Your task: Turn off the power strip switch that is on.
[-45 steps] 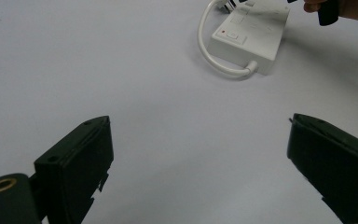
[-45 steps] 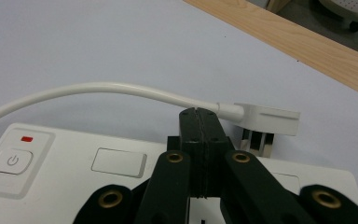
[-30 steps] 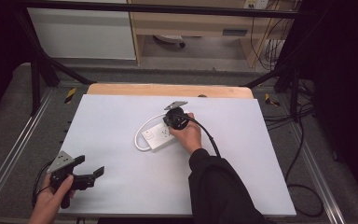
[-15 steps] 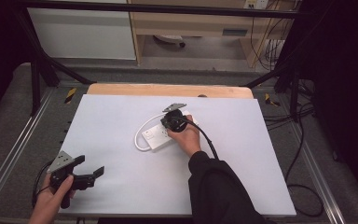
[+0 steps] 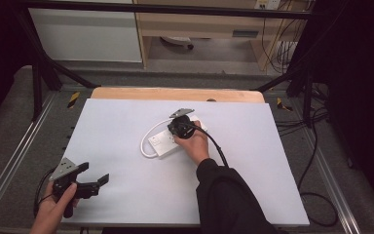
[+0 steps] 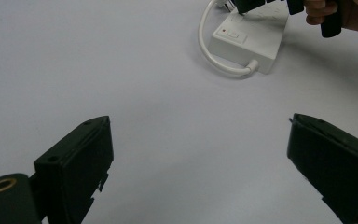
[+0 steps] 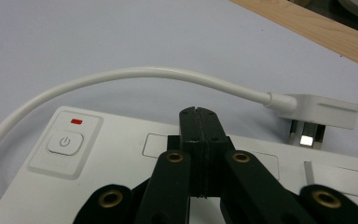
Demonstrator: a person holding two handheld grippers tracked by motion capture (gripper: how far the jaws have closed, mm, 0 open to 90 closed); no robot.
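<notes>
— White power strip point(image 5: 173, 141), where is it?
— Middle of the table point(image 5: 272, 185). The right gripper point(image 7: 199, 114), jaws pressed together, sits over it.
— And the left gripper point(image 5: 93, 179)?
— At seven o'clock, jaws wide, holding nothing.

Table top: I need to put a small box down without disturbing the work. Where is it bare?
The white table is bare along its whole right side and across the near middle, between the open left gripper and the sleeve. The far left corner is bare too. It is crowded only mid-table, where the shut right gripper meets the power strip and its looped cord.
</notes>
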